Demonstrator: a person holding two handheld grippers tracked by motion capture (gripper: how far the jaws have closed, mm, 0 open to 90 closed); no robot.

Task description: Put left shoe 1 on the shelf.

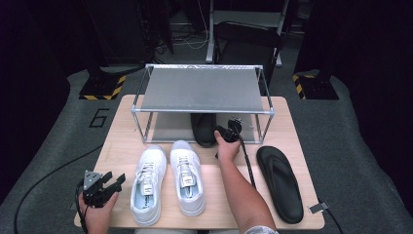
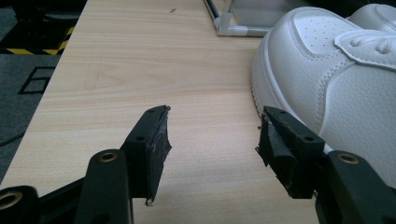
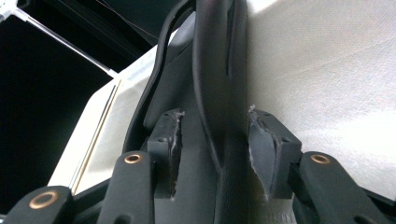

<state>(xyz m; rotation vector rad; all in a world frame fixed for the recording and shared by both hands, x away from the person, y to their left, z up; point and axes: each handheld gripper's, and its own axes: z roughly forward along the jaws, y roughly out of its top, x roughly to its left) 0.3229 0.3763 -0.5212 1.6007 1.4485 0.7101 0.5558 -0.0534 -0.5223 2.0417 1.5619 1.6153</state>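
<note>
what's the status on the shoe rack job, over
Right hand-held gripper open, pads straddling the black flip-flop on the rack's lower shelf. Left hand-held gripper open, idle beside the white sneaker. Second flip-flop waits on the table.

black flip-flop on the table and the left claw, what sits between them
In the high view, the pair of white sneakers and the person's right forearm lie between the flip-flop and the left claw.

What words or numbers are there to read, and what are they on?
"6": on the grey floor, left of the table.
Labels inside the two white shoes: too small and blurred to read.
</note>
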